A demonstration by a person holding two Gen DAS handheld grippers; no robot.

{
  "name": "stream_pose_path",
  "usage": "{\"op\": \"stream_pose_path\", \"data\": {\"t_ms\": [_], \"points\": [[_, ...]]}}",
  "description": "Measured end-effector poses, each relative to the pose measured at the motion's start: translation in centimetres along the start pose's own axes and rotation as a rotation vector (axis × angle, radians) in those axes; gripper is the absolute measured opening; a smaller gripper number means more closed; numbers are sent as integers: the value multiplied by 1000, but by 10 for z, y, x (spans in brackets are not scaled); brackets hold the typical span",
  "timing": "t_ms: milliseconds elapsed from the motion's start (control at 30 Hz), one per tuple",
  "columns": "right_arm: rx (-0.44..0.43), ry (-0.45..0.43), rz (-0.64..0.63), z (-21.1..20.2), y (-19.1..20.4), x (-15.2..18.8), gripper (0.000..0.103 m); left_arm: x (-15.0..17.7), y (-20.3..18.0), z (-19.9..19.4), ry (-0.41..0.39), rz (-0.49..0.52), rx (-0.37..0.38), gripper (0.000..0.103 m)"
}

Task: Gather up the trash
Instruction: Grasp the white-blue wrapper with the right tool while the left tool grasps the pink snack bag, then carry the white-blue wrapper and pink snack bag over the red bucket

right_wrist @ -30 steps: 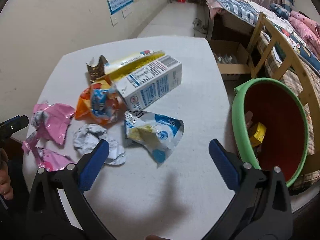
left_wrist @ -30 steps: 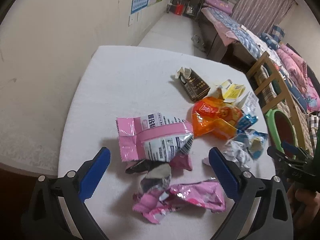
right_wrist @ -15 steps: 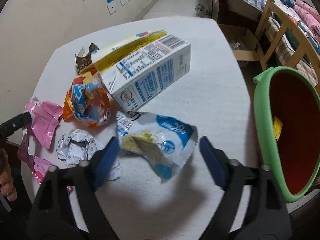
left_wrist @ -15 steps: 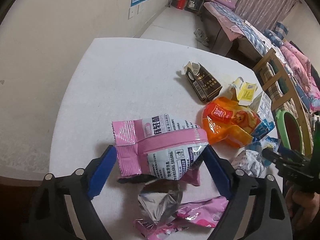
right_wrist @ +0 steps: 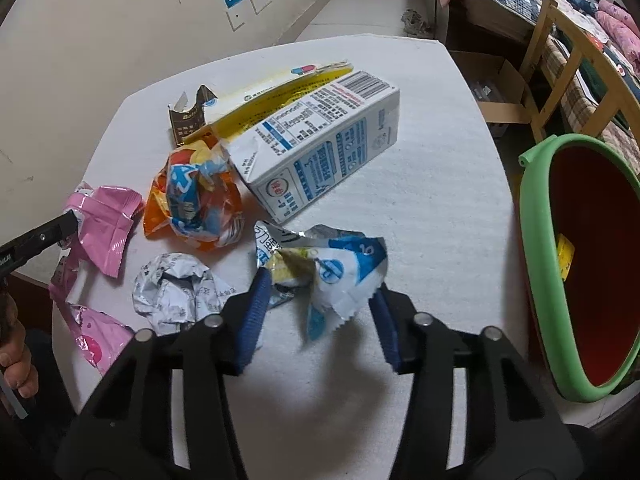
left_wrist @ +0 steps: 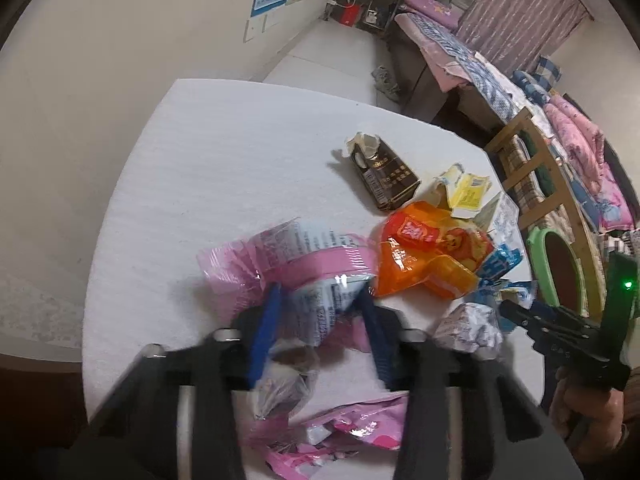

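Trash lies on a white table (left_wrist: 224, 152). My left gripper (left_wrist: 320, 308) is closed on the pink and white snack bag (left_wrist: 304, 264), which crumples between the blue pads. My right gripper (right_wrist: 318, 300) is closed around the blue and white wrapper (right_wrist: 340, 268), pinching it between its pads. The green bin with a red inside (right_wrist: 588, 264) stands off the table's right edge; it also shows in the left wrist view (left_wrist: 560, 264).
Also on the table: an orange wrapper (left_wrist: 432, 256), a brown carton (left_wrist: 384, 176), a white milk carton (right_wrist: 320, 152), a yellow carton (right_wrist: 272, 96), a crumpled silver wrapper (right_wrist: 176, 292) and pink wrappers (left_wrist: 340, 436). A wooden chair (right_wrist: 576, 52) and bed stand behind the bin.
Both grippers moved forward and down over their wrappers and closed from wide open. The pink bag and the blue wrapper are now squeezed between the pads.
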State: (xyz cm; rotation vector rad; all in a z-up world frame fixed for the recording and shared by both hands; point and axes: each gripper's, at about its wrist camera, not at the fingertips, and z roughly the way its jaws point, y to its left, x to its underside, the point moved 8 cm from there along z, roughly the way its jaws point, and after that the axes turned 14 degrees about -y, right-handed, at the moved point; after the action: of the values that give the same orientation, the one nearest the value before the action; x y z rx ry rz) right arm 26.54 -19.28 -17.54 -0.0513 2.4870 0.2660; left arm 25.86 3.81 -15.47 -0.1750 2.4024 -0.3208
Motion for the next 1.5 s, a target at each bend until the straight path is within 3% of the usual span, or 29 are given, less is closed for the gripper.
{"op": "stream_pose_path", "data": {"t_ms": [67,167,300,567,667,967,1500], "points": [[-1,4,4,-1,-1,0,25,-1,0,0,0,-1,0,27],[-5,0,19,-3,-5,0,24,-2,0,-1,0,-1,3,24],[-22,-16,28,-7,-6,-2,16,-5,0,-7,-15,-3,0,20],[-29,-68,13,-32,2,-13,15,-10,-2,-25,-49,2,-2,18],[-29,-91,5,-46,4,-16,15,-12,-6,-35,-59,14,-1,11],[-41,-138,8,-79,7,-17,15,-15,-19,-60,-85,35,-1,9],[-47,-244,33,-146,-17,-28,15,-25,-95,-107,-147,131,64,9]]}}
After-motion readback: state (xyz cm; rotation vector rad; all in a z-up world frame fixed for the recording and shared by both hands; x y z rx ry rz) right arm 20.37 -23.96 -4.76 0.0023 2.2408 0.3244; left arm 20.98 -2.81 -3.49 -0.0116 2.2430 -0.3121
